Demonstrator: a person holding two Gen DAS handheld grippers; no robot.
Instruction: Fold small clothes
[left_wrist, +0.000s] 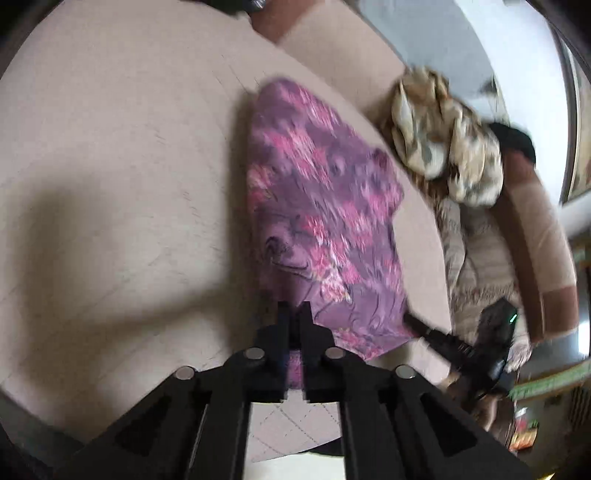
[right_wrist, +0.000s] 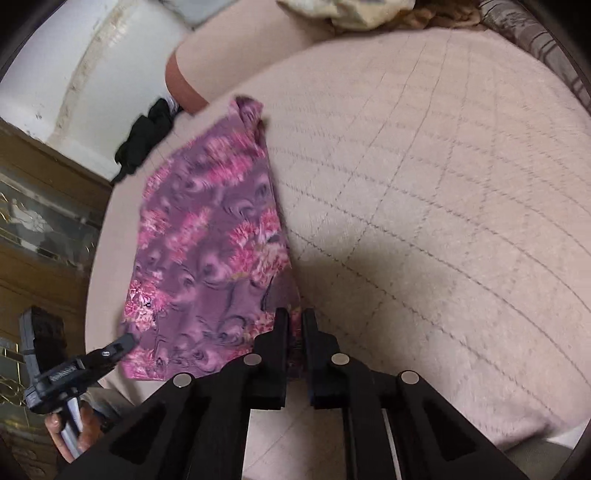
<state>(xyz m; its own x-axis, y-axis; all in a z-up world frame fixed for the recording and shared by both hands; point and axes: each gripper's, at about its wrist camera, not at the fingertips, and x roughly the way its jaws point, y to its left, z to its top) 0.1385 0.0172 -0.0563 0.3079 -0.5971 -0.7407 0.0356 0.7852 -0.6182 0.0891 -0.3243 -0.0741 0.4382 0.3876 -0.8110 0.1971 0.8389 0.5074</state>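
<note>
A small purple garment with pink flowers (left_wrist: 317, 206) hangs stretched over the beige quilted surface (left_wrist: 110, 147). My left gripper (left_wrist: 294, 308) is shut on its near edge. It also shows in the right wrist view (right_wrist: 207, 236), where my right gripper (right_wrist: 295, 314) is shut on its other near corner. Each gripper shows in the other's view: the right one at the garment's lower right (left_wrist: 417, 323), the left one at its lower left (right_wrist: 123, 343). The picture is blurred by motion.
A crumpled cream and brown patterned cloth (left_wrist: 447, 140) lies on the sofa behind the surface. A dark cloth (right_wrist: 147, 136) lies at the far edge. A wooden cabinet with glass (right_wrist: 37, 221) stands at the left. The beige quilted surface (right_wrist: 443, 184) spreads to the right.
</note>
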